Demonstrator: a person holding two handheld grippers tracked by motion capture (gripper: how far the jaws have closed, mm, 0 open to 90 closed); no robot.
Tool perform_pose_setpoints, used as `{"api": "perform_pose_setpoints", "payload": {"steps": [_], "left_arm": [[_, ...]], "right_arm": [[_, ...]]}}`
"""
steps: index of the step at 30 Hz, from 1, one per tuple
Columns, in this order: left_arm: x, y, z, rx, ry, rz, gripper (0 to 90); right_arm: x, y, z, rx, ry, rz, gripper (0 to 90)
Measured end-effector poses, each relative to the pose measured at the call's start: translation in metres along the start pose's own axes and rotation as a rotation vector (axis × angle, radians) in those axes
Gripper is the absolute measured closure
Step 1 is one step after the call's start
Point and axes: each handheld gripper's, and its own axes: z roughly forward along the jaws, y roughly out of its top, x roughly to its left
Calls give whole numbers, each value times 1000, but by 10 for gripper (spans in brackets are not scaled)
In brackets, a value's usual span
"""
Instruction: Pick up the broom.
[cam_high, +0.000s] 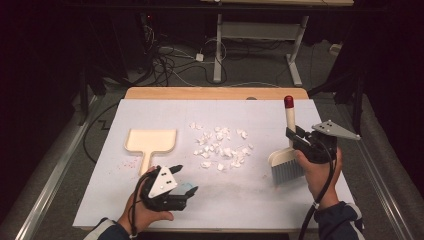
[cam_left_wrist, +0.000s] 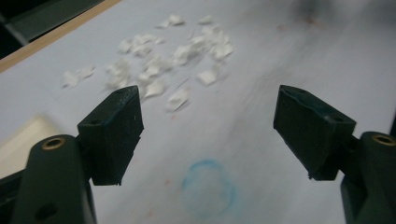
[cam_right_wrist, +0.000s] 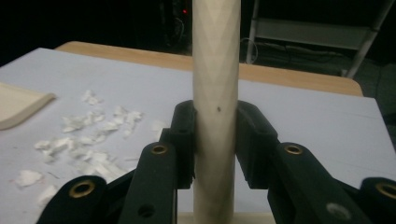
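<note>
A small hand brush (cam_high: 288, 150) with a cream handle, red tip and grey bristles stands upright at the right of the white sheet, its bristles (cam_high: 287, 171) low over the sheet. My right gripper (cam_high: 296, 138) is shut on its handle (cam_right_wrist: 215, 93), both pads pressed against it. Several torn white paper scraps (cam_high: 221, 146) lie scattered mid-sheet, left of the brush. A cream dustpan (cam_high: 150, 142) lies flat at the left, its handle pointing toward the person. My left gripper (cam_high: 186, 181) hovers open near the front edge, just right of that handle, with nothing between its fingers; the scraps (cam_left_wrist: 159, 60) lie beyond them.
The white sheet (cam_high: 150, 112) covers a wooden tabletop (cam_high: 215, 93). A faint blue ring mark (cam_left_wrist: 210, 186) is on the sheet below my left gripper. Behind the table are cables on the floor and a white desk frame (cam_high: 260, 45).
</note>
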Motion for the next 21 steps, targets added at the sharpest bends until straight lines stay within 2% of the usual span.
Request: {"api": "perform_pose_setpoints", "payload": {"steps": [1, 2, 4, 5, 8, 9, 11, 12, 14, 17, 21], "left_arm": [[-4, 7, 4, -6, -22, 2, 236], [-9, 14, 7, -18, -35, 8, 239], [-17, 29, 14, -54, -63, 17, 245], [-21, 36, 17, -78, -73, 17, 254], [-33, 55, 30, -131, -109, 7, 261], [-37, 60, 36, -140, -129, 4, 261], [-44, 67, 48, -151, -177, -1, 262], [-48, 70, 54, -147, -178, -3, 275], [-52, 77, 70, -151, -186, -23, 277], [-49, 83, 81, -153, -193, -43, 306], [-43, 88, 89, -158, -175, -55, 373]], "right_arm": [[0, 0, 0, 0, 0, 0, 710], [6, 1, -1, -6, 12, -5, 709], [19, 3, -4, -19, 26, -33, 709], [33, 5, -6, -36, 25, -68, 709], [50, 7, -10, -59, 61, -82, 709], [50, 7, -10, -59, 61, -82, 709], [60, 7, -12, -74, 67, -105, 709], [69, 6, -13, -88, 69, -126, 708], [74, 5, -15, -98, 85, -129, 708], [81, 5, -18, -113, 99, -137, 708], [92, 4, -23, -135, 118, -140, 708]]}}
